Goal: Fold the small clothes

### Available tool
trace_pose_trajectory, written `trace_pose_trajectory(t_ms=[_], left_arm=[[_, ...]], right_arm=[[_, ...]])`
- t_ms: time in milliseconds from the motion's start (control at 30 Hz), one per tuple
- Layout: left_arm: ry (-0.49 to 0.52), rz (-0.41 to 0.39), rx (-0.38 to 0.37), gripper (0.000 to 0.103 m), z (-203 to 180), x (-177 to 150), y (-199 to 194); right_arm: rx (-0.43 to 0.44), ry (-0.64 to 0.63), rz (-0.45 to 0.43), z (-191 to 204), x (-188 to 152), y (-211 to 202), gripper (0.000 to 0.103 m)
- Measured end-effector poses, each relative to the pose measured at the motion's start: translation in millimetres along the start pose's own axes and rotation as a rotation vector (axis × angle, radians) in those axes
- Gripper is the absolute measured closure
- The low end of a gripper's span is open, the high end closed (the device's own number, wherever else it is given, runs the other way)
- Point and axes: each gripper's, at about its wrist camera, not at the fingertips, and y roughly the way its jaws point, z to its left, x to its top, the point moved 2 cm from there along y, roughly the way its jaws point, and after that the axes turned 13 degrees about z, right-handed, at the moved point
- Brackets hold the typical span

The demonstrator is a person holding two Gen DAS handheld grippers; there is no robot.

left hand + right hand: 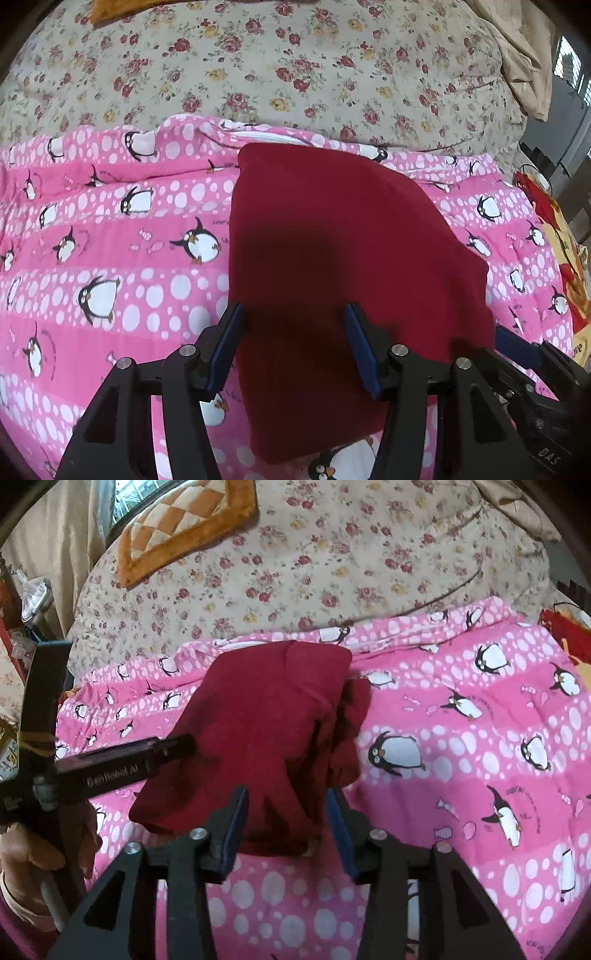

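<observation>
A dark red garment [332, 236] lies folded on a pink penguin blanket [110, 229]. In the left wrist view my left gripper [293, 321] hovers over its near part, jaws apart, with only flat cloth showing between the blue pads. In the right wrist view the same garment [258, 720] shows a smooth folded panel with a bunched flap on its right side. My right gripper [288, 805] stands open at its near edge, and the pads do not press the cloth. The right gripper's blue finger [511, 343] pokes in at the left view's lower right. A hand [29, 849] holds the left gripper's body [110, 768].
Beyond the pink blanket [461, 775] spreads a floral bedsheet [295, 66]. An orange quilted cushion [184, 520] lies at the far left, beige fabric [517, 55] at the far right. A red and yellow blanket [565, 251] borders the right side. Shelving clutter [29, 602] stands left of the bed.
</observation>
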Motion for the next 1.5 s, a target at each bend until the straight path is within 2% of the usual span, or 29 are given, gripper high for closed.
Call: trace_pose_trajectory(t_ms=[100,167,200,267,400,433,500,567,667,733,867,933,1033,1100,1133,1167,1200,1267,1300,1367,1500], left_arm=[[0.000,0.009,0.010,0.067,0,-7,5],[-0.003,0.012,0.017,0.065,0,-10,9],[-0.005,0.013,0.017,0.065,0,-12,9],[-0.012,0.012,0.002,0.065,2,-14,6],[-0.030,0.018,-0.022,0.065,8,-13,3],[-0.033,0.017,-0.026,0.065,9,-11,2],[-0.039,0.021,-0.035,0.065,11,-8,2],[-0.046,0.023,-0.060,0.065,14,-2,2],[-0.044,0.023,-0.101,0.064,18,6,4],[-0.046,0.031,-0.151,0.060,23,13,8],[-0.091,0.031,-0.253,0.058,41,27,17],[-0.098,0.050,-0.270,0.056,44,33,27],[-0.086,0.067,-0.280,0.047,41,35,40],[-0.105,0.087,-0.313,0.046,41,36,50],[-0.126,0.099,-0.343,0.046,42,36,54],[-0.152,0.110,-0.372,0.048,45,36,56],[-0.163,0.111,-0.384,0.051,46,37,56],[-0.152,0.099,-0.384,0.064,46,35,49],[-0.141,0.097,-0.384,0.067,45,34,44],[-0.123,0.101,-0.390,0.073,42,30,30],[-0.087,0.095,-0.375,0.074,39,7,-9]], right_arm=[[-0.010,0.016,0.038,-3,0,16,0.053],[-0.030,0.032,0.098,-7,-1,35,0.052],[-0.011,0.046,0.114,-10,-4,41,0.052],[0.014,0.075,0.100,-14,-5,35,0.052],[-0.004,0.050,0.070,-9,-1,18,0.051],[0.002,0.053,0.063,-10,0,15,0.050],[0.025,0.075,0.051,-13,2,11,0.037],[0.048,0.105,0.053,-19,6,13,0.028],[0.086,0.129,0.065,-27,12,22,0.027],[0.117,0.136,0.055,-34,16,26,0.026],[0.199,0.151,0.038,-48,32,38,0.022],[0.221,0.141,0.044,-50,42,49,0.022],[0.263,0.127,0.075,-51,55,71,0.015],[0.297,0.149,0.081,-53,61,82,0.013],[0.305,0.151,0.078,-52,63,84,0.013],[0.303,0.147,0.079,-50,65,86,0.018],[0.296,0.141,0.082,-48,66,88,0.032],[0.304,0.129,0.076,-42,67,85,0.049],[0.288,0.122,0.067,-39,67,80,0.058],[0.275,0.093,0.059,-29,65,66,0.063],[0.340,0.046,0.057,-7,57,30,0.064]])
